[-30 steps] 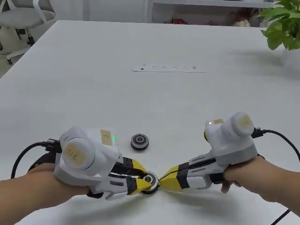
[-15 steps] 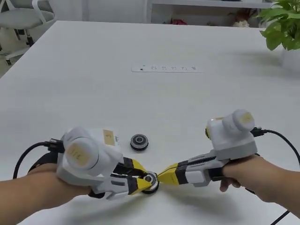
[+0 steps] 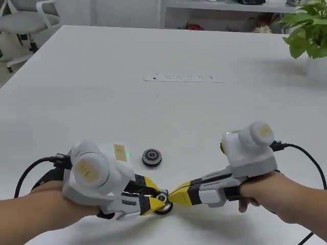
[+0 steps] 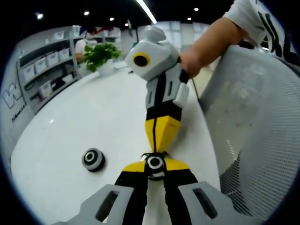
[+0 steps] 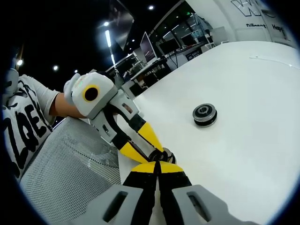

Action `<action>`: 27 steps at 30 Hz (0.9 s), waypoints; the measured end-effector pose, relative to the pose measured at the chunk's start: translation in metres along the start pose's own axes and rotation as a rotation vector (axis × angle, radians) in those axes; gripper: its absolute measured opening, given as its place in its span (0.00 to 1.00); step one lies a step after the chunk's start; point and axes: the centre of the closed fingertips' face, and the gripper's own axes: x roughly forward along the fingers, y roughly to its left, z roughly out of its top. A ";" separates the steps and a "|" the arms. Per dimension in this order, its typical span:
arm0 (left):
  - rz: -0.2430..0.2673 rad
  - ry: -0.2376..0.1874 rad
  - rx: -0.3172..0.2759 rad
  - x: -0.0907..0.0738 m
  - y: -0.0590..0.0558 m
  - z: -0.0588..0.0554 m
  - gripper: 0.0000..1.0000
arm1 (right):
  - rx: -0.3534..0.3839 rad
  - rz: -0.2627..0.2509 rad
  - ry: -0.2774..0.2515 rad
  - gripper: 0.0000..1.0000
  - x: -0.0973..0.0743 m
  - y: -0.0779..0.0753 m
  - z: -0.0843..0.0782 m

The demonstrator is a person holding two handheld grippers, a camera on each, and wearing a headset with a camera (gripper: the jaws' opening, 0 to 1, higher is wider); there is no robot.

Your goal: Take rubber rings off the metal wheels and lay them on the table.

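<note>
A small metal wheel with a black rubber ring is held just above the white table, close to its near edge. My left gripper is shut on this wheel, its yellow tips on either side of it. From the opposite side my right gripper meets it tip to tip, jaws shut on the rubber ring at the wheel's rim. A second wheel, its ring still on, lies flat on the table a little beyond the grippers.
A white power strip lies mid-table farther back. A potted plant stands at the far right and an office chair at the far left. A grey mesh chair back is close behind the table's near edge.
The right gripper's tips have crept slightly closer onto the held wheel. The left gripper keeps its hold in the same spot, and the loose wheel has not moved.
</note>
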 end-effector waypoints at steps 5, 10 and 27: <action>0.001 0.001 0.006 0.000 -0.001 0.000 0.13 | -0.015 0.043 0.004 0.00 0.005 0.013 0.002; -0.001 -0.006 0.008 0.000 -0.001 0.000 0.13 | -0.039 0.014 0.003 0.00 0.002 0.006 0.002; -0.020 -0.023 0.021 -0.011 -0.005 0.006 0.24 | -0.031 0.009 -0.034 0.00 -0.006 0.007 0.013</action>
